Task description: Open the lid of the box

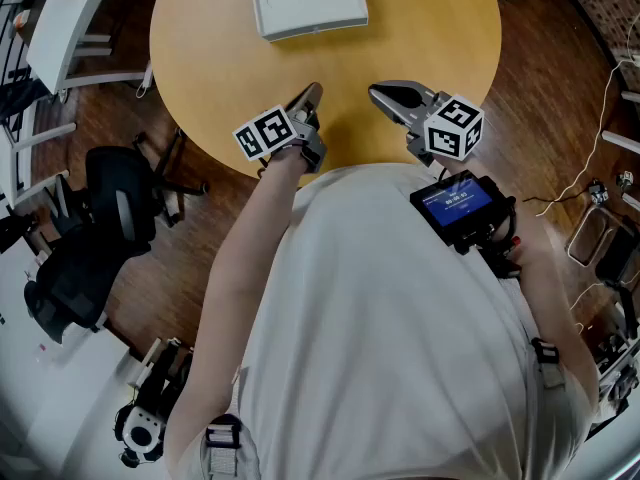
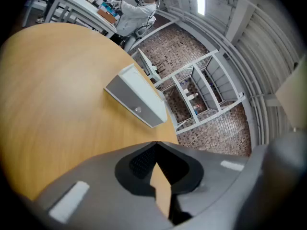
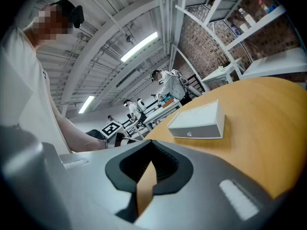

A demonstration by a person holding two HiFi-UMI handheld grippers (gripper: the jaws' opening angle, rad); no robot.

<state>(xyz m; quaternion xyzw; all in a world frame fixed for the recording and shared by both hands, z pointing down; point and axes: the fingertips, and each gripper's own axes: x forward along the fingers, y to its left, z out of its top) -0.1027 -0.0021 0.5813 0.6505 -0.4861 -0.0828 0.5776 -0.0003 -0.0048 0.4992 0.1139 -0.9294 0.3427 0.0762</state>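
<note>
Head view shows round tan table (image 1: pixel 420 38) over wood floor (image 1: pixel 175 278), bearing box (image 1: pixel 309 3).

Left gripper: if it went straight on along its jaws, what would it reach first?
Probably the white box, near its right-hand end. The box lies just beyond the tips of the shut left gripper, with only bare table between. Depth is unclear, so the gripper might skim past.
</note>
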